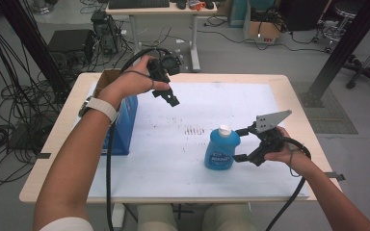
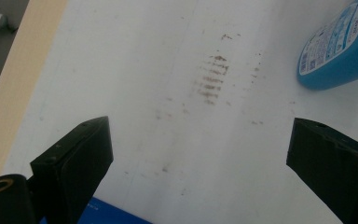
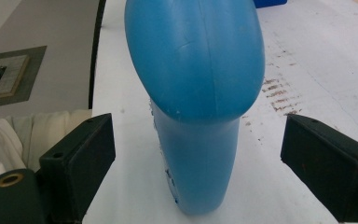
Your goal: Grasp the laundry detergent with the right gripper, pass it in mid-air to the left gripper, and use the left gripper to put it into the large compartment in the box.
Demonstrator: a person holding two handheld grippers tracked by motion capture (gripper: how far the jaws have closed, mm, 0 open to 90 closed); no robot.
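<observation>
A blue bottle (image 1: 220, 153) with a white cap stands upright on the white sheet, right of the table's middle. My right gripper (image 1: 241, 144) is level with it from the right, open. In the right gripper view the bottle (image 3: 200, 84) stands between the two black jaws with a gap on each side, so neither pad touches it. My left gripper (image 1: 167, 97) is held in the air over the back left of the sheet, open with nothing between its jaws. The left gripper view looks down on the sheet, with the bottle (image 2: 340, 46) at the upper right.
A blue box (image 1: 125, 126) stands at the table's left side, with a brown carton (image 1: 105, 78) behind it. A white sheet (image 1: 183, 159) covers most of the wooden table, with brown stains (image 1: 194, 130) near its middle. Cables and a desk lie beyond the far edge.
</observation>
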